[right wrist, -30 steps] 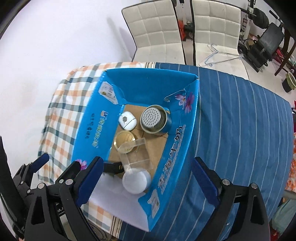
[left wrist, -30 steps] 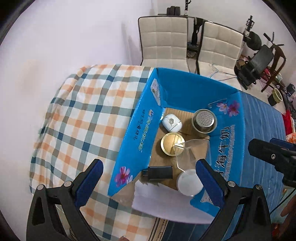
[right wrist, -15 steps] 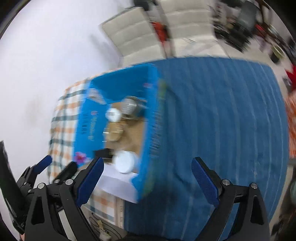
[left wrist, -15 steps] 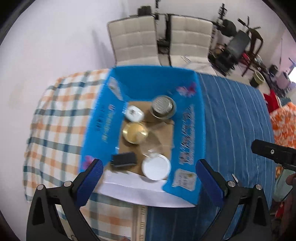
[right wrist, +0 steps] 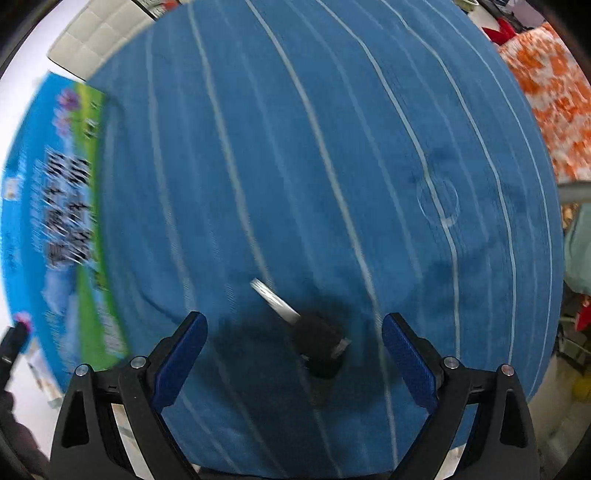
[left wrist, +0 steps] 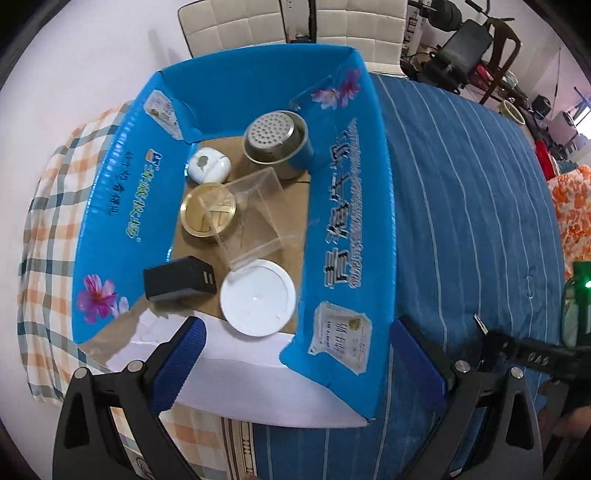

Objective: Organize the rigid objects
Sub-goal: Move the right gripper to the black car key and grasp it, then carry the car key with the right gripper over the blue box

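A blue cardboard box (left wrist: 347,206) stands open on the table. Inside it lie a steel strainer cup (left wrist: 275,142), a white earbud case (left wrist: 207,168), a gold tin lid (left wrist: 207,209), a clear plastic box (left wrist: 255,214), a black charger (left wrist: 179,279) and a white round lid (left wrist: 257,297). My left gripper (left wrist: 295,354) is open above the box's near flap. My right gripper (right wrist: 293,350) is open over the blue cloth, just above a black-handled key-like object with a silver shaft (right wrist: 317,343). The box's outer side (right wrist: 55,221) shows blurred at the left.
The table carries a blue striped cloth (left wrist: 461,203) on the right and a checked cloth (left wrist: 48,206) on the left. Two white chairs (left wrist: 236,26) stand behind the table. An orange patterned fabric (right wrist: 546,92) lies at the right edge.
My right gripper has swung right, away from the box, to over the blue cloth and the black-handled object. My left gripper has moved closer over the box.
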A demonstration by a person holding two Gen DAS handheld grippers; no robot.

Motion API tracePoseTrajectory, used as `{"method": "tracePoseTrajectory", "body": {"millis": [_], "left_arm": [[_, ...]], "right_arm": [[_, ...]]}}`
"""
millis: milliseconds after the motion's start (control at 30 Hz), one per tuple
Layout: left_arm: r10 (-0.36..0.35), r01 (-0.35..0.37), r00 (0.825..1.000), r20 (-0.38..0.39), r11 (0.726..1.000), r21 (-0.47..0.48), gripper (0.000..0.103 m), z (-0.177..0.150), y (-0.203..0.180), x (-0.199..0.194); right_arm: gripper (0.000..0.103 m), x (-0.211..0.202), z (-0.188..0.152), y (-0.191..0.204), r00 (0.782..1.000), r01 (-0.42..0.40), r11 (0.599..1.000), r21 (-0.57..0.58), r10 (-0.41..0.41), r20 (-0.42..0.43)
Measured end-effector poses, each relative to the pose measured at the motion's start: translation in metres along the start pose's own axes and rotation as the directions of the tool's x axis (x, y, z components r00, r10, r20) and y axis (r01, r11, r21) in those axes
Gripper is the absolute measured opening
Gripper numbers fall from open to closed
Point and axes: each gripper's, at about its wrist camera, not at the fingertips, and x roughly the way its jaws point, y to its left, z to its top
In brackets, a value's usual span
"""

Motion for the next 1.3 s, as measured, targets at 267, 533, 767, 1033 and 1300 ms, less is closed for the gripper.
{"method": "tracePoseTrajectory", "body": {"millis": [267, 533, 767, 1033, 1300], "left_arm": [[0.007, -0.007, 1.0, 0.003, 1.0, 0.015, 0.103, -0.007, -0.013, 0.005], [0.007, -0.006, 1.0, -0.021, 0.999, 0.039, 0.103, -0.012, -0.02, 0.01], [0.005, -0.005, 1.0, -0.012, 0.999, 0.048, 0.103, -0.012, -0.023, 0.007], [-0.003, 0.003, 1.0, -0.01, 0.999, 0.051, 0.103, -0.011, -0.019, 0.001], [-0.021, 0.021, 1.0, 0.017, 0.999, 0.038, 0.103, -0.007, -0.012, -0.017]], "right_arm": [[0.068, 0.035, -0.019, -0.007, 0.995, 0.101, 0.995, -0.025, -0.101, -0.012], [0.035, 0.03, -0.033, 0.02, 0.983, 0.17, 0.981, -0.095, -0.161, 0.088], [0.014, 0.023, -0.053, 0.025, 0.983, 0.157, 0.985, -0.065, -0.149, 0.109], [0.014, -0.017, -0.062, 0.013, 0.985, 0.069, 0.997, -0.026, -0.065, 0.157], [0.014, -0.086, -0.068, 0.022, 0.971, -0.053, 0.998, -0.04, 0.061, 0.23]]}}
